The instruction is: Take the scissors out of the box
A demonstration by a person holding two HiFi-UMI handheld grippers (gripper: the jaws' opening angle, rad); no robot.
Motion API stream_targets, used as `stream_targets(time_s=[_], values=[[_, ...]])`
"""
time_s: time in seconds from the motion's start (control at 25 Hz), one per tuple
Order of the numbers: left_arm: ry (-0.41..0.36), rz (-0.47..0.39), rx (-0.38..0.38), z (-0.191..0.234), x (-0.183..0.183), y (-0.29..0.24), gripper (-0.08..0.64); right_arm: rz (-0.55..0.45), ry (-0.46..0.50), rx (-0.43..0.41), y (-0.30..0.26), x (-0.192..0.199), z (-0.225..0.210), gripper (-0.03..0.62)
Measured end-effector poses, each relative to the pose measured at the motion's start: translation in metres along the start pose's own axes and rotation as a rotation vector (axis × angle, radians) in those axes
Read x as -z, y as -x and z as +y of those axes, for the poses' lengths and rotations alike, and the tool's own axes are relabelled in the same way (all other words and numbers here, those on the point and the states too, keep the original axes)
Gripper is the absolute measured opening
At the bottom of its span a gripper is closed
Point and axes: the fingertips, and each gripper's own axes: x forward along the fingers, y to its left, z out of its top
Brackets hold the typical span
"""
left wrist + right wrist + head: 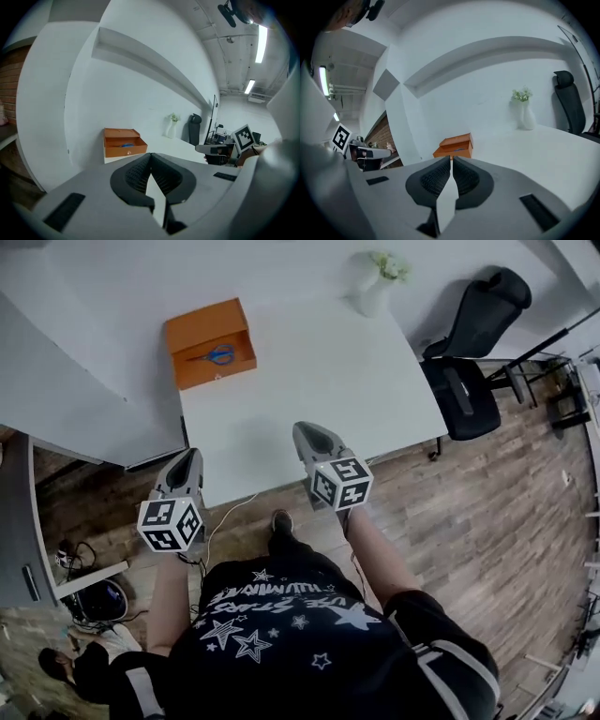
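An open orange box (210,341) stands at the far left corner of the white table (309,390); blue-handled scissors (218,355) lie inside it. The box (123,143) and a blue glimpse of the scissors (126,145) also show in the left gripper view, and the box (455,146) sits ahead in the right gripper view. My left gripper (187,463) hangs off the table's near left corner, shut and empty. My right gripper (307,435) is over the table's near edge, shut and empty. Both are far from the box.
A white vase with flowers (379,283) stands at the table's far right corner. A black office chair (473,352) is to the right of the table. Cables and a grey cabinet (23,540) lie on the floor at left. White walls rise behind the table.
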Motion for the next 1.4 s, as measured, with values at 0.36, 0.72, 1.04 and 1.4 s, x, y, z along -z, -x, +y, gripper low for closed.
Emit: stream_targets(time_s=[0.36,0.72,1.04,1.4], values=[[-0.005,-0.010,-0.151,0.025,-0.024,-0.021,0.015,0.013,0.039,-0.148,-0.086,-0.034,-0.011,0.049],[-0.030,-0.047,-0.173,0.073,-0.049,-0.037,0.015,0.061,0.168,-0.187,-0.145,-0.061,0.013,0.049],[-0.030,-0.058,-0.119,0.129,-0.076,-0.074,0.015,0.179,0.286,-0.151,-0.211,-0.075,0.016,0.049],[-0.048,-0.019,-0.075,0.198,-0.094,-0.126,0.015,0.434,0.505,-0.155,-0.312,-0.062,-0.007,0.049]])
